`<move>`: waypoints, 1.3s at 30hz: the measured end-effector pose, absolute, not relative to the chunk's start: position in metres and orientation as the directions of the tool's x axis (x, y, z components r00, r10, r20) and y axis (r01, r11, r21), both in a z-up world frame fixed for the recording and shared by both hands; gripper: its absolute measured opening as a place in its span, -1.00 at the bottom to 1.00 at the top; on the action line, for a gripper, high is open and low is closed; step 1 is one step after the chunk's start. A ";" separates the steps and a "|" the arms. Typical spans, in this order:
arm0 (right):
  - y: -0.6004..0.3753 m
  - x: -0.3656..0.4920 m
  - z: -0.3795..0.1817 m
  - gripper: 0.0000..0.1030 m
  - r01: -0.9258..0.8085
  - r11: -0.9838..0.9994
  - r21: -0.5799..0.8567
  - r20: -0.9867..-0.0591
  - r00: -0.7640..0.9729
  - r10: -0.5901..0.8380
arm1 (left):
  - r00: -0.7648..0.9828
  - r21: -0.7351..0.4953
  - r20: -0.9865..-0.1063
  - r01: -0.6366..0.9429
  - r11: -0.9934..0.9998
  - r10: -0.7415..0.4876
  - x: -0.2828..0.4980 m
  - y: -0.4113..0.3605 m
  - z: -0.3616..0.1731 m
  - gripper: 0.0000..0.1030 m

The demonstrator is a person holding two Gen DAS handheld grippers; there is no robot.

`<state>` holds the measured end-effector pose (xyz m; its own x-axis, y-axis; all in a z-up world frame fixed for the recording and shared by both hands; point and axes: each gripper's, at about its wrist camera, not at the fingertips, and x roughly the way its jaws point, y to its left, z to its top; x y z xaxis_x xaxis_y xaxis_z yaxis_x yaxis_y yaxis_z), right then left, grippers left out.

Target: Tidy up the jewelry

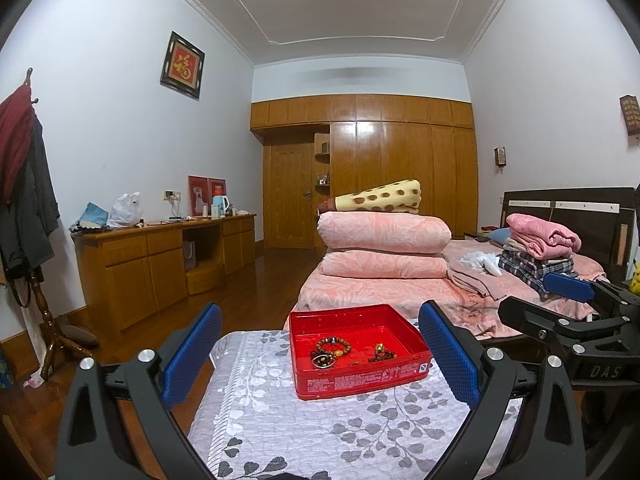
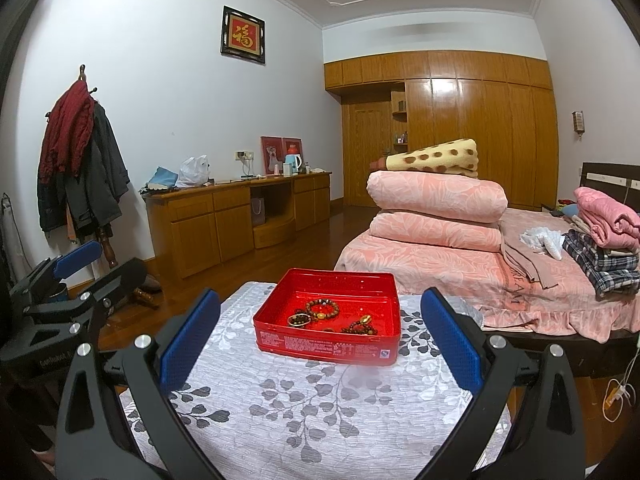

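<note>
A red tin box (image 1: 394, 378) (image 2: 280, 342) stands on a small table with a grey leaf-print cloth (image 1: 280, 420) (image 2: 320, 400). Inside lie several brown bead bracelets (image 1: 333, 346) (image 2: 322, 308) and a gold-coloured piece (image 1: 379, 347) (image 2: 365, 319). My left gripper (image 1: 320, 356) is open and empty, held back from the box on its near side. My right gripper (image 2: 320, 340) is open and empty, also short of the box. Each gripper shows at the edge of the other's view, the right one in the left wrist view (image 1: 560, 300) and the left one in the right wrist view (image 2: 76, 272).
A bed (image 1: 380, 292) (image 2: 460, 272) with stacked pink quilts and folded clothes (image 2: 600, 236) stands behind the table. A wooden sideboard (image 1: 160, 256) (image 2: 240, 216) lines the left wall. A coat rack (image 1: 24, 184) (image 2: 84, 160) stands at the left. Wooden wardrobes fill the back wall.
</note>
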<state>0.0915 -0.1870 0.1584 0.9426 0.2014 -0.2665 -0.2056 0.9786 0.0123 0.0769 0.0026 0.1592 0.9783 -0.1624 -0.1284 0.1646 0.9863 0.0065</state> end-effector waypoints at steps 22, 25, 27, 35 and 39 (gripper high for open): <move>-0.186 0.090 0.159 0.89 -0.206 0.979 0.011 -0.265 0.943 0.201 | 0.977 -0.001 -0.133 0.169 0.986 -0.168 0.078 0.003 0.162 0.88; -0.186 0.090 0.159 0.89 -0.205 0.979 0.012 -0.266 0.943 0.201 | 0.976 -0.002 -0.136 0.169 0.986 -0.168 0.079 0.003 0.163 0.88; -0.185 0.090 0.161 0.89 -0.205 0.979 0.012 -0.267 0.943 0.201 | 0.977 -0.002 -0.134 0.170 0.985 -0.169 0.078 0.003 0.163 0.88; -0.184 0.091 0.164 0.89 -0.205 0.979 0.012 -0.266 0.943 0.201 | 0.977 0.001 -0.132 0.171 0.985 -0.169 0.079 0.002 0.161 0.88; -0.184 0.091 0.164 0.89 -0.205 0.979 0.013 -0.266 0.943 0.201 | 0.977 0.002 -0.133 0.169 0.986 -0.167 0.079 0.002 0.160 0.88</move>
<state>0.0905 -0.1843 0.1638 0.9427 0.2009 -0.2664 -0.2049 0.9787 0.0128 0.0789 0.0021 0.1602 0.9770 -0.1673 -0.1326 0.1690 0.9856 0.0016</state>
